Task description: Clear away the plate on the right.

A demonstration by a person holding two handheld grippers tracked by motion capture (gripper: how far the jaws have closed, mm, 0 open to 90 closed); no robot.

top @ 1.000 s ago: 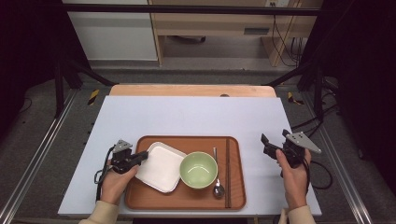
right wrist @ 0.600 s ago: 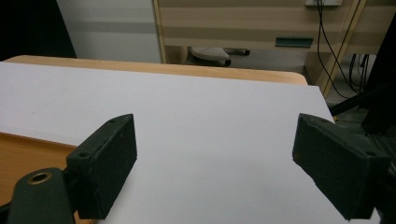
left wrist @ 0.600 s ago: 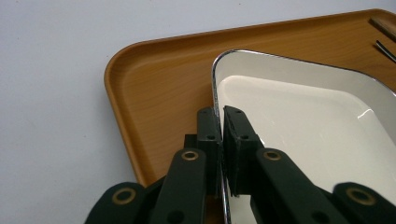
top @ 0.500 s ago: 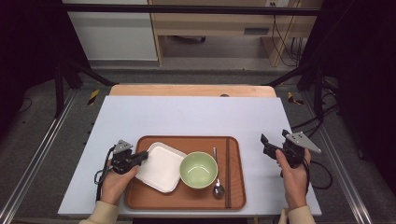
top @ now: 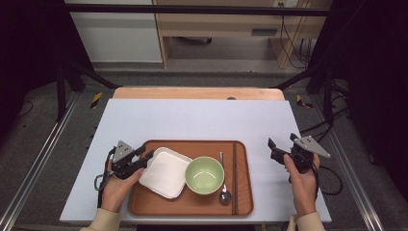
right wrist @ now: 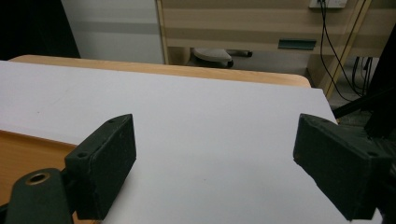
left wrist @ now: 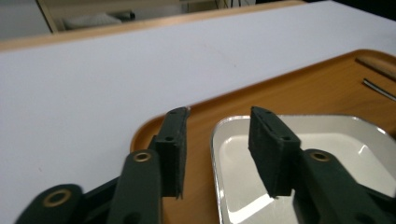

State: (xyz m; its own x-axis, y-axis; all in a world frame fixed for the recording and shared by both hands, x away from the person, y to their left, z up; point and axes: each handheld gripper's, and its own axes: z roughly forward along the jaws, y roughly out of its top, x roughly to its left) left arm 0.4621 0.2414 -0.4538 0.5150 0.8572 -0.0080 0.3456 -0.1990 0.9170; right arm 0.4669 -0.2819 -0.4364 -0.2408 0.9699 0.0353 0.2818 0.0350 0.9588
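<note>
high view looks down over the whole table [top: 202, 120]; both gripper views skim it low, sharing the tray [left wrist: 299, 88].

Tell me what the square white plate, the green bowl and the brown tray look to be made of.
Square white plate: glossy ceramic or melamine, judging by the bright glare on its surface in the left gripper view. Round green bowl: smooth, softly matte, probably plastic or glazed ceramic. Brown rectangular tray: wood-toned with an even satin sheen and moulded rounded corners, likely laminate or plastic rather than solid wood.
</note>
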